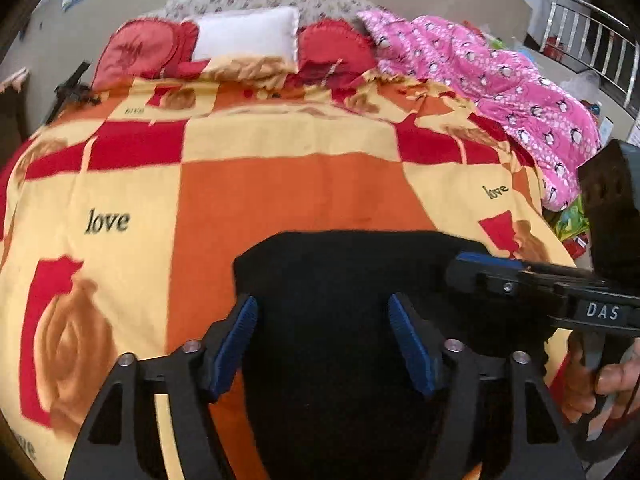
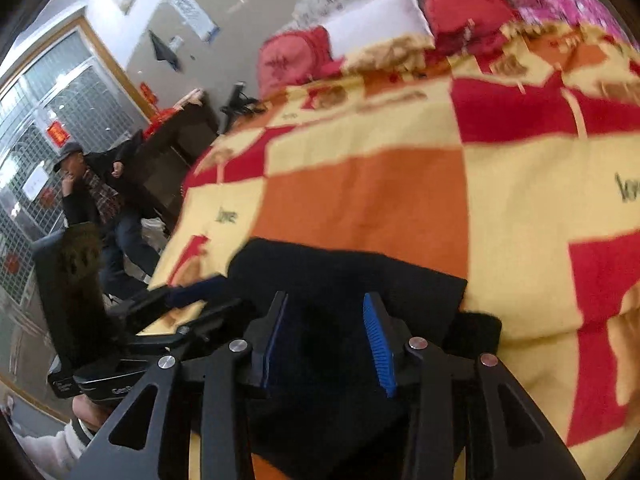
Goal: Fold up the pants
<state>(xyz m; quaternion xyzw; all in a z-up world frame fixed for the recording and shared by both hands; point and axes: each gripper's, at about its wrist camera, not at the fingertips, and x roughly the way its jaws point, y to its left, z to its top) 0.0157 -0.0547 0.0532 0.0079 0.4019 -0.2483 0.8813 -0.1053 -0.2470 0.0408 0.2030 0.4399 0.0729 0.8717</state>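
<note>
Nearest in the left wrist view, the left tongs are seen spread wide, with nothing between the blue pads, and the black pants lie directly beneath them on the bed. In the right wrist view the right tongs are likewise held apart, at a more moderate gap, over the same dark cloth, and no fabric is gripped by them. The pants are already gathered into a compact dark block near the front edge of the bed, so the step in hand is judged to be a late fold or a final smoothing. For this to be done well, a layer edge should be taken by each pair of tongs at matching corners, the whole thickness of the cloth should be pinched rather than only the top layer, and both sides should be lifted and carried over together so that the edges meet squarely. The black cloth shows little detail, so seams and edges cannot be told apart here, and the grip is best checked before any lift. Farther back, the orange, yellow and red bedspread offers open room for the fold. Beyond it, red cushions, a white pillow and a pink blanket are seen, well apart from the pants.
</note>
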